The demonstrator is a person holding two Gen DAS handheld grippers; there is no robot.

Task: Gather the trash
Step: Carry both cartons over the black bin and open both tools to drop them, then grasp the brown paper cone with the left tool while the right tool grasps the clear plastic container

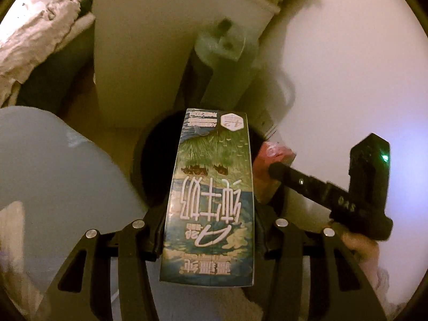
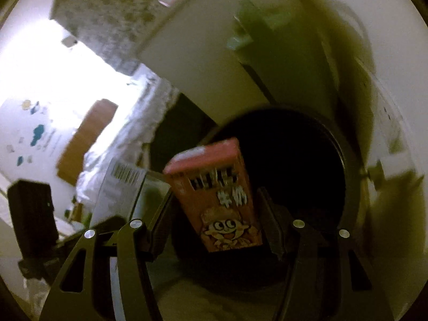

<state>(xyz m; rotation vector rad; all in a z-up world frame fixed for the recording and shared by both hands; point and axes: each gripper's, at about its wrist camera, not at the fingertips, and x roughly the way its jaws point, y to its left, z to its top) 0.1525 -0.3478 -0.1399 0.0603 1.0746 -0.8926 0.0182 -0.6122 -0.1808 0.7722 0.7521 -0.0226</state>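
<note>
Left fingers point(image 1: 160, 232) clamp milk carton point(image 1: 211, 195).

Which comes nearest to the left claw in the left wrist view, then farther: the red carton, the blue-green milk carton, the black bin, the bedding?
1. Blue-green milk carton, between the left claw's fingers.
2. Red carton, just right of it.
3. Black bin, below and beyond both.
4. Bedding, far upper left.

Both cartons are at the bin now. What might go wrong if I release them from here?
1. The red carton sits tilted in the right gripper; it may tumble and clip the black bin rim.
2. The blue-green milk carton in the left gripper hangs beside the red one; dropped together, they could knock each other outside.
</note>
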